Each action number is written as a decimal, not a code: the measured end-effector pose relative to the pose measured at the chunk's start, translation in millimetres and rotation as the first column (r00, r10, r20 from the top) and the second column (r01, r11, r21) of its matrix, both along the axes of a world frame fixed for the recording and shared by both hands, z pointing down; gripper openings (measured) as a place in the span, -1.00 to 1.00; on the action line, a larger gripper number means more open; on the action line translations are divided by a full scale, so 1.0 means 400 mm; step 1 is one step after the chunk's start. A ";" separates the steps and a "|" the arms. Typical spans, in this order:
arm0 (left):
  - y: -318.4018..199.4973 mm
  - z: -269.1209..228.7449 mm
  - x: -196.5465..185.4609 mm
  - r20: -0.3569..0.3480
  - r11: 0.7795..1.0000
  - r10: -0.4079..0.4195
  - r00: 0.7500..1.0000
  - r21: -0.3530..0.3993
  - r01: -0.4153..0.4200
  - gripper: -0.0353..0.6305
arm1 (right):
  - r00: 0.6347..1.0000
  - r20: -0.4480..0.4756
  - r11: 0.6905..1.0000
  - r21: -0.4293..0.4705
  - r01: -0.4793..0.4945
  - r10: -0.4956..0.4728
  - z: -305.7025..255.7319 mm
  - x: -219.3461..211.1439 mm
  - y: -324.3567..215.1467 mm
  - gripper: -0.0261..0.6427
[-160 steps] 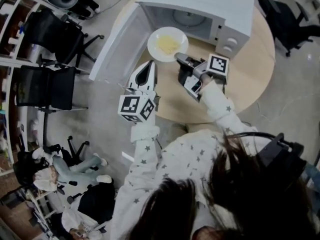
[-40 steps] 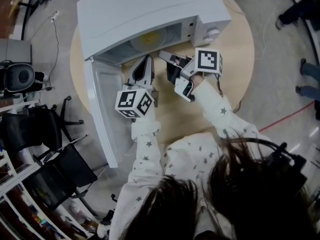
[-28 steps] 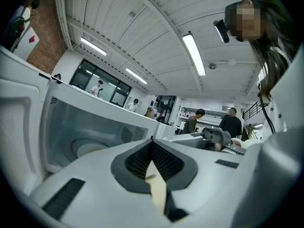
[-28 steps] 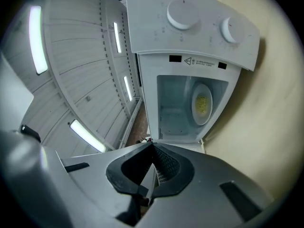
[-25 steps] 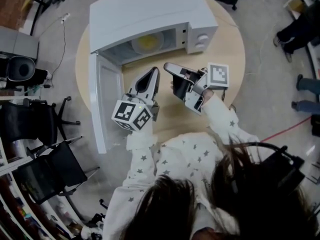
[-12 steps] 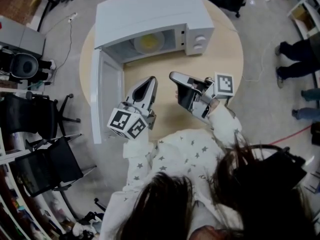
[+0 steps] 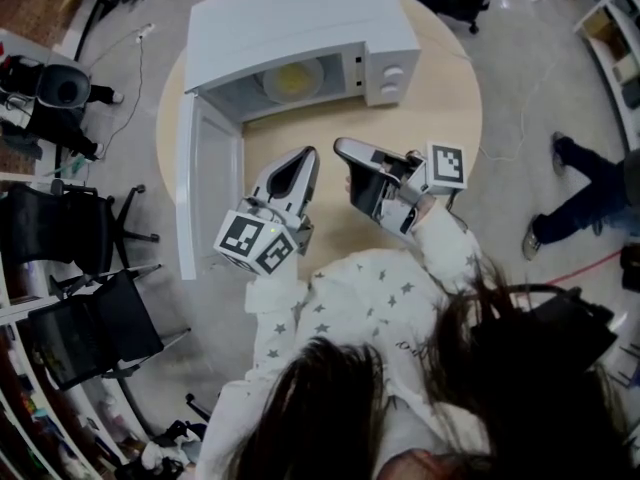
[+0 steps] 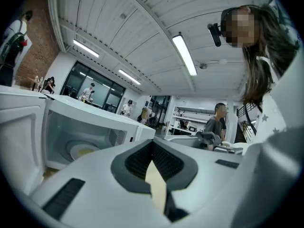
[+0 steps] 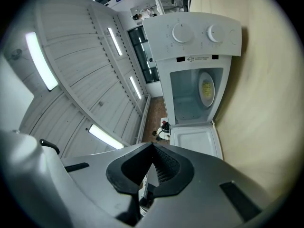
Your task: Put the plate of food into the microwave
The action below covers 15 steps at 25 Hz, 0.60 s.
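Observation:
The white plate (image 7: 293, 80) with yellow food lies inside the white microwave (image 7: 300, 18) at the far side of the round table. In the left gripper view the plate (image 8: 83, 150) shows through the open cavity, and in the right gripper view the plate (image 9: 206, 88) sits on the turntable. The microwave door (image 7: 208, 193) hangs wide open to the left. My left gripper (image 7: 308, 152) and right gripper (image 7: 340, 145) hover over the table in front of the microwave, both shut and empty. Each gripper's own view confirms this: left gripper (image 8: 152, 141), right gripper (image 9: 152, 145).
The round wooden table (image 7: 440, 118) has bare wood in front of and to the right of the microwave. Black office chairs (image 7: 80, 233) stand on the floor at left. A person's legs (image 7: 575, 193) are at the right. Several people stand far off in the left gripper view.
The plate, held by my right gripper several seconds ago, now lies in the microwave. Both grippers have drawn back from the cavity towards me over the last second.

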<state>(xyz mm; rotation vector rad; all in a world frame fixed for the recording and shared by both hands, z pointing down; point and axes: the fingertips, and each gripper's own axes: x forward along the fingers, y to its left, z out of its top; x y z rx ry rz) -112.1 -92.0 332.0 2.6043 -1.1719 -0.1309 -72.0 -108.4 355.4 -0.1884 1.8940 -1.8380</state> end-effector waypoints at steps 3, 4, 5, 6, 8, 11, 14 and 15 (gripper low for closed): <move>0.003 0.003 0.000 0.004 1.000 -0.006 1.000 -0.002 0.006 -0.89 | 1.000 0.008 1.000 -0.005 0.002 -0.002 0.001 0.000 -0.001 -0.90; 0.006 0.005 0.000 0.003 1.000 -0.011 1.000 -0.006 0.011 -0.89 | 1.000 0.009 1.000 -0.008 0.005 -0.005 0.003 0.000 0.002 -0.90; 0.009 0.007 -0.002 0.003 1.000 -0.015 1.000 -0.009 0.015 -0.89 | 1.000 0.009 1.000 -0.011 0.009 -0.009 0.006 -0.001 0.004 -0.90; 0.011 0.007 -0.003 0.004 1.000 -0.016 1.000 -0.010 0.016 -0.89 | 1.000 0.009 1.000 -0.014 0.012 -0.011 0.008 -0.002 0.006 -0.90; 0.008 -0.005 -0.003 0.010 1.000 -0.019 1.000 -0.005 0.019 -0.89 | 1.000 0.009 1.000 -0.016 0.015 -0.015 0.006 -0.003 0.005 -0.90; 0.006 -0.016 0.000 0.014 1.000 -0.024 1.000 -0.004 0.024 -0.89 | 1.000 0.011 1.000 -0.013 0.020 -0.020 0.000 -0.005 0.004 -0.90; 0.010 -0.008 0.002 0.014 1.000 -0.016 1.000 -0.002 0.016 -0.89 | 1.000 0.016 1.000 -0.019 0.025 -0.025 0.001 -0.007 0.007 -0.90; 0.011 -0.007 0.004 0.017 1.000 -0.009 1.000 -0.001 0.009 -0.89 | 0.999 0.021 0.999 -0.021 0.026 -0.026 0.002 -0.008 0.008 -0.90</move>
